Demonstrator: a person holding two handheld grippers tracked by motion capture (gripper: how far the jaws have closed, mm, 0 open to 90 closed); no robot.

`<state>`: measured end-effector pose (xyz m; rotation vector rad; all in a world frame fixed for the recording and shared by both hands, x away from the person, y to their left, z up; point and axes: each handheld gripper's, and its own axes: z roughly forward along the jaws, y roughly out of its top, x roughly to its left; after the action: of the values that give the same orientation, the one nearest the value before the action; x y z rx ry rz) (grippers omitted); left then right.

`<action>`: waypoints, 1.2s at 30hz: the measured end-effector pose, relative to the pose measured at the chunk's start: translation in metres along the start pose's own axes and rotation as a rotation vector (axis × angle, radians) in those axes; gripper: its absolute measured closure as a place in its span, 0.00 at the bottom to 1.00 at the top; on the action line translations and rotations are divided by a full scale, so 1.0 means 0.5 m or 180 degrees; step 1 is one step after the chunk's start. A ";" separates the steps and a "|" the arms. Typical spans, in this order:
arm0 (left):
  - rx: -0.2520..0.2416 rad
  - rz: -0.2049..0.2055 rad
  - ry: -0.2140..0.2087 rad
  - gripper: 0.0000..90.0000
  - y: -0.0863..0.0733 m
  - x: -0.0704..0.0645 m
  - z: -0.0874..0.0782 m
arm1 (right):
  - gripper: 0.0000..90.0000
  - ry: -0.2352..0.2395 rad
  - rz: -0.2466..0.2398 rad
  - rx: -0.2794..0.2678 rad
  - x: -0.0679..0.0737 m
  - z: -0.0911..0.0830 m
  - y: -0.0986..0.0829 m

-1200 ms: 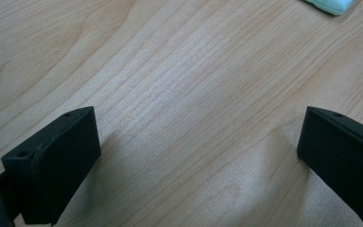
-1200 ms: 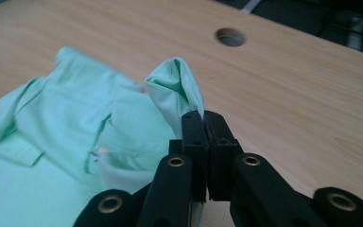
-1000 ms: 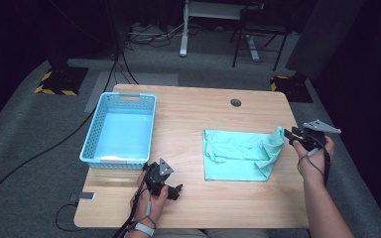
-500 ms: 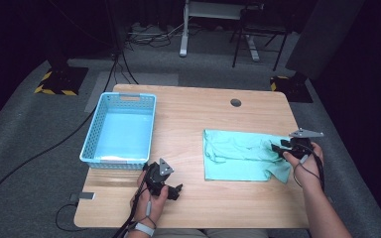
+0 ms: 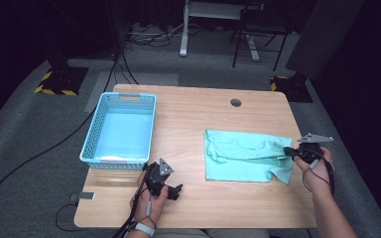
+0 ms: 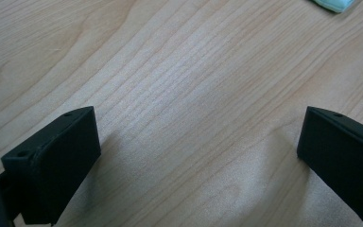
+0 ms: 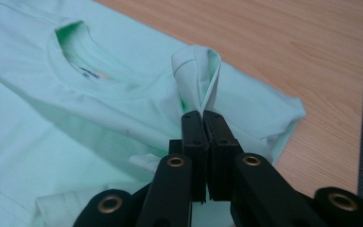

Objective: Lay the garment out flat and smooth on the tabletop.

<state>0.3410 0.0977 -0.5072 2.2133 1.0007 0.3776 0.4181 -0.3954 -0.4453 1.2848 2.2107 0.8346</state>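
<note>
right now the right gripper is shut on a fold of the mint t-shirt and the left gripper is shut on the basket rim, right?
Not quite. The right gripper is indeed shut on a fold of the mint t-shirt, but the left gripper is open over bare table, holding nothing, as the left gripper view shows. The blue basket sits apart from it in the high view.

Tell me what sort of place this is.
Probably a lab or studio set up for recording, not a home: a lone wooden table on grey carpet, black-and-yellow hazard tape on the floor, loose cables, dark surroundings. On the table lie a green T-shirt and a blue basket.
</note>
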 end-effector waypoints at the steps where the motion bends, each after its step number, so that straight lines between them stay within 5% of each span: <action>1: 0.0001 0.0005 0.0002 0.00 0.000 0.000 0.000 | 0.98 -0.0005 0.0010 -0.0034 0.000 -0.010 -0.002; 2: 0.0000 0.0009 0.0004 0.00 0.000 0.000 0.000 | 0.93 0.0013 0.0031 -0.0065 0.000 -0.019 -0.004; 5: 0.0001 0.0009 0.0000 0.00 0.001 0.000 0.001 | 0.52 0.0230 0.0369 -0.0116 -0.005 -0.027 -0.024; 9: 0.0007 0.0019 -0.0002 0.00 0.001 0.001 0.001 | 0.52 0.0072 0.0448 0.0022 -0.018 -0.041 -0.076; 14: 0.0001 0.0010 0.0001 0.00 0.002 0.001 0.002 | 0.50 0.0048 0.0313 0.0221 -0.010 -0.040 -0.127; 19: 0.0001 0.0010 0.0002 0.00 0.002 0.001 0.002 | 0.49 -0.0031 0.0119 0.0395 -0.014 -0.034 -0.148; 21: 0.0000 0.0009 0.0001 0.00 0.002 0.001 0.002 | 0.51 -0.0183 0.0011 0.0511 -0.022 -0.047 -0.151; 23: 0.0001 0.0009 0.0002 0.00 0.002 0.001 0.002 | 0.51 -0.0375 0.0033 0.0572 -0.031 -0.062 -0.152; 25: 0.0000 0.0008 0.0002 0.00 0.002 0.001 0.002 | 0.51 -0.0408 0.0087 0.0508 -0.035 -0.071 -0.148; 28: 0.0001 0.0009 0.0002 0.00 0.002 0.001 0.002 | 0.49 -0.0327 0.0021 0.0328 -0.019 -0.070 -0.130; 36: 0.0002 -0.0048 0.0052 0.00 0.005 -0.002 0.004 | 0.40 0.0196 -0.0157 0.0004 0.042 -0.004 -0.078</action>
<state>0.3427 0.0950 -0.5070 2.2052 1.0258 0.3891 0.3831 -0.3924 -0.4726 1.2153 2.2815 0.8651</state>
